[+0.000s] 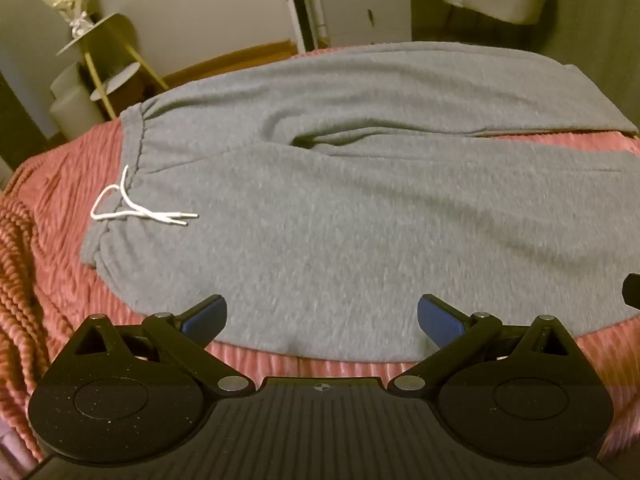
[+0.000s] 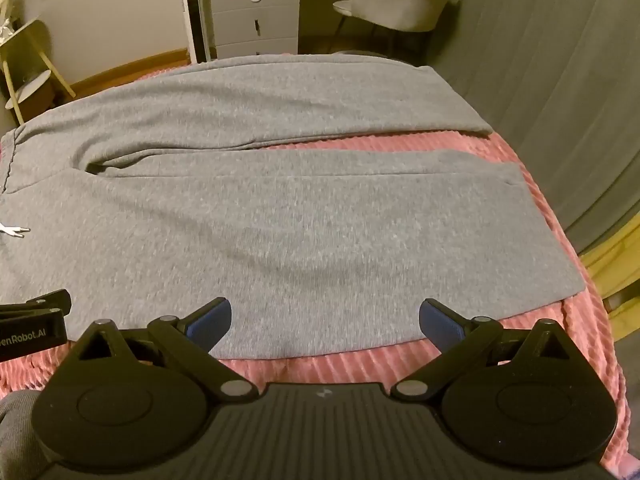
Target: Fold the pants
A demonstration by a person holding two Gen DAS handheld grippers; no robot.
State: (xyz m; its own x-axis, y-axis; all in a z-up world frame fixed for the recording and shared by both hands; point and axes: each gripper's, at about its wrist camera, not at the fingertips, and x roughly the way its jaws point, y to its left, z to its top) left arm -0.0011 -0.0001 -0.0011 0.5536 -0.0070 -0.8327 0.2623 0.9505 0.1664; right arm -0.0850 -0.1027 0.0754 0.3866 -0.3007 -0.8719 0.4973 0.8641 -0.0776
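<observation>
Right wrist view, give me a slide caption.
Open right gripper above the near edge of grey fleece sweatpants spread flat on a pink ribbed blanket.

The left wrist view is smeared across the pants [image 1: 360, 208], worst toward their right side, so the weave and small creases there cannot be read. In that view the far leg runs out past the right edge, its cuff unseen. The right wrist view cuts the waistband off at the left edge, leaving only the tips of the drawstring [image 2: 16, 233]. The left gripper [image 2: 32, 320] enters there as a partial black body with its printed label clipped. The bed's [image 2: 360, 364] near edge is hidden behind the gripper housings in both views.
</observation>
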